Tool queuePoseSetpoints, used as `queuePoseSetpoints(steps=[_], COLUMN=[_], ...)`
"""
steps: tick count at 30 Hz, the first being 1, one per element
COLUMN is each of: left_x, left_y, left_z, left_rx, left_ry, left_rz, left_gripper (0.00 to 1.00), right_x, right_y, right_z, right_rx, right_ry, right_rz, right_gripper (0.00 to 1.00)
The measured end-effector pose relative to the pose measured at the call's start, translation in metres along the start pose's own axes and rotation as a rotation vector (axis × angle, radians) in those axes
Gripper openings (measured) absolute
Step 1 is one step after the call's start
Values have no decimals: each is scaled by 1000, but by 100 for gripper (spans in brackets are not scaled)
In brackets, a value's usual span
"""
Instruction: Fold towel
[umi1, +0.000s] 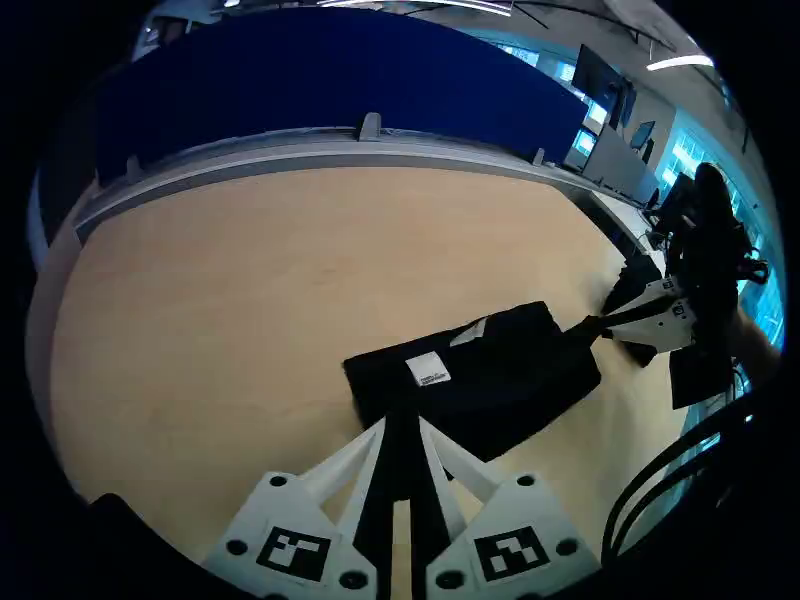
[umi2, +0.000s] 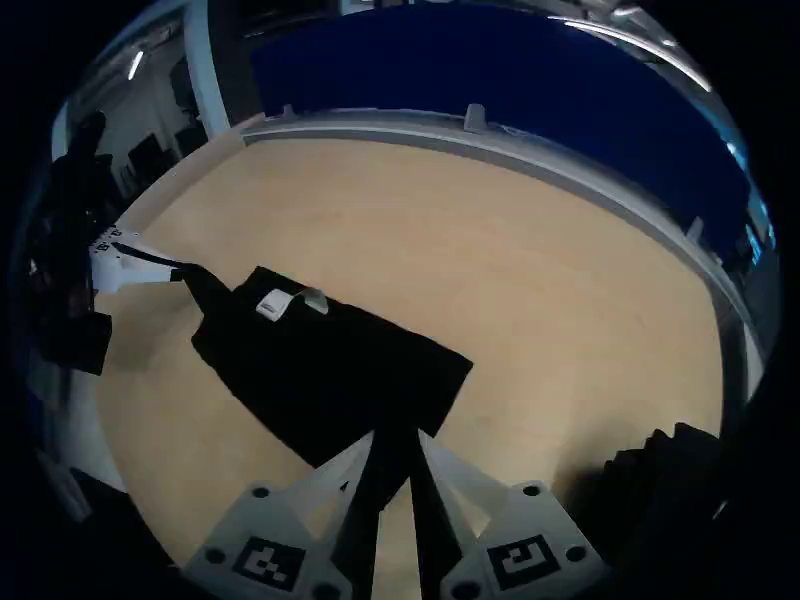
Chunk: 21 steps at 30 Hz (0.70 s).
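Note:
A black towel (umi1: 500, 375) lies bunched on the light wooden table (umi1: 250, 300), a white label (umi1: 428, 370) on its top. In the left gripper view my left gripper (umi1: 402, 425) is shut on the towel's near edge. The right gripper (umi1: 600, 325) pinches the towel's far right corner, held by a hand (umi1: 752, 340). The right gripper view has the towel (umi2: 330, 365) stretching away to the left, its label (umi2: 270, 303) near the far end. My right gripper (umi2: 397, 440) is shut on the near corner there, and the left gripper (umi2: 180, 270) grips the far corner.
A blue partition (umi1: 330, 80) with a grey rail runs along the table's far edge. A dark ribbed object (umi2: 660, 470) sits at the table's near right in the right gripper view. Black cables (umi1: 680, 460) hang at the lower right of the left gripper view. Desks with monitors (umi1: 610, 80) stand beyond.

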<state>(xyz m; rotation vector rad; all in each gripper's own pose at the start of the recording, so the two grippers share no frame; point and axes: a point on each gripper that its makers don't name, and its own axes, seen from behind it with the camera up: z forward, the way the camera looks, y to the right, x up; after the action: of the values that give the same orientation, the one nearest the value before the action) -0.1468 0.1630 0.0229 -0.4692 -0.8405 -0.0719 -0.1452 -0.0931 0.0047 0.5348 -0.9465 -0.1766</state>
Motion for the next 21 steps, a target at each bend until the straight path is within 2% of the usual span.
queuePoseSetpoints(steps=[7, 15, 19, 21], left_x=[-7, -8, -7, -6], left_y=[-7, -16, -23, -26], left_z=[30, 42, 46, 48], left_rx=[9, 29, 46, 55], left_ry=[-31, -39, -44, -44], left_rz=[9, 4, 5, 5], left_gripper=[8, 9, 12, 18], right_x=[-8, -9, -5, -1], right_y=[11, 19, 24, 28], right_z=[31, 44, 47, 48], right_rx=[-35, -82, -105, -120], right_ry=[-12, 4, 20, 32], right_rz=[27, 37, 44, 47], right_gripper=[18, 28, 39, 48])
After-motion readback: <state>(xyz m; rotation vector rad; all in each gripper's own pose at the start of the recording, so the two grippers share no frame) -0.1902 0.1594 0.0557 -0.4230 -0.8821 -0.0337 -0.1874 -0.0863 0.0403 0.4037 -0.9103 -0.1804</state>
